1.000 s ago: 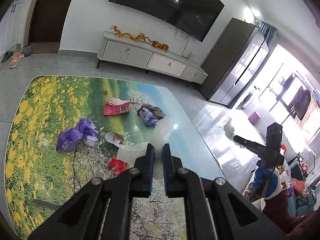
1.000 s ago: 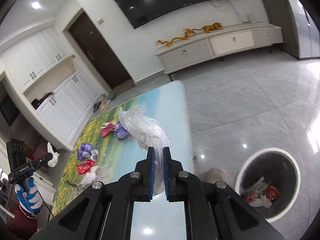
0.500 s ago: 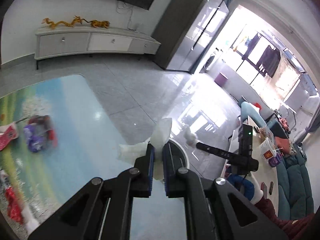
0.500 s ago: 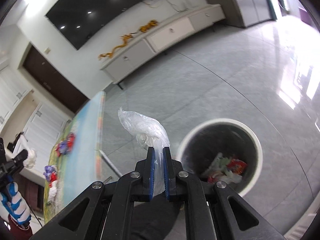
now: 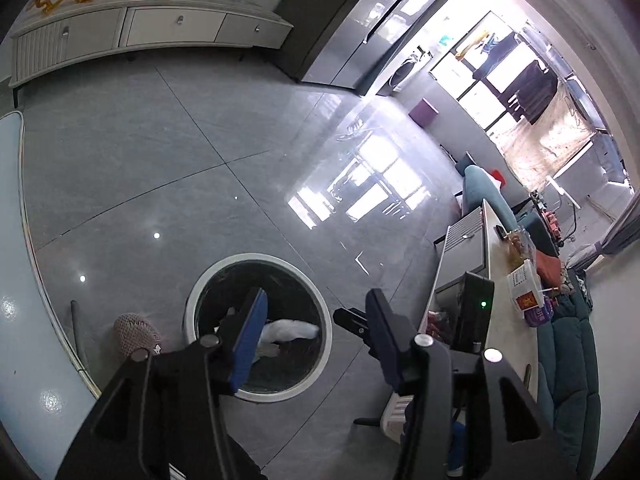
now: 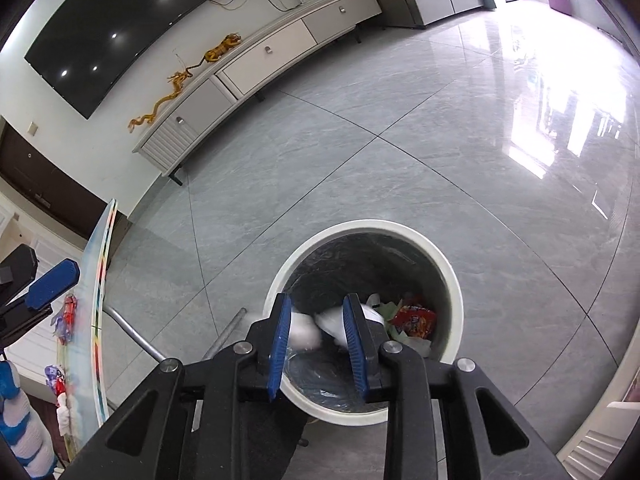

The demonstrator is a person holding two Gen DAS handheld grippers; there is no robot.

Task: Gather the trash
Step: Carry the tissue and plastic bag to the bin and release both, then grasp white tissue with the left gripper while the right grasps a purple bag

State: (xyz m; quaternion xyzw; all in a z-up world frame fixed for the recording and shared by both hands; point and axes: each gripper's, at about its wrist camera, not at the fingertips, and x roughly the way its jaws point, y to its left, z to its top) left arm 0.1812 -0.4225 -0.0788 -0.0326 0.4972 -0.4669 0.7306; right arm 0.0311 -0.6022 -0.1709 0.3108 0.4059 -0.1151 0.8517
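A round white-rimmed trash bin (image 5: 320, 312) with a dark liner stands on the grey floor; in the right wrist view its rim (image 6: 452, 280) is just below me. My left gripper (image 5: 316, 300) is open and empty above the bin, with a white wad (image 5: 290, 330) lying inside. My right gripper (image 6: 316, 306) is open over the bin, with a clear plastic bag (image 6: 332, 322) loose between its jaws and a red wrapper (image 6: 414, 318) among other trash inside. The right gripper's fingertip (image 5: 348, 316) shows beside the bin in the left wrist view.
The table edge (image 5: 24, 240) curves along the left, with more trash on it (image 6: 68, 312). A knitted grey ball (image 5: 134, 332) lies by the bin. A white TV cabinet (image 6: 260, 60) stands by the far wall. A side table (image 5: 504, 300) and sofa are at the right.
Both grippers swung from the table to above the bin and opened. The white wad and the clear bag left the jaws and dropped into the bin.
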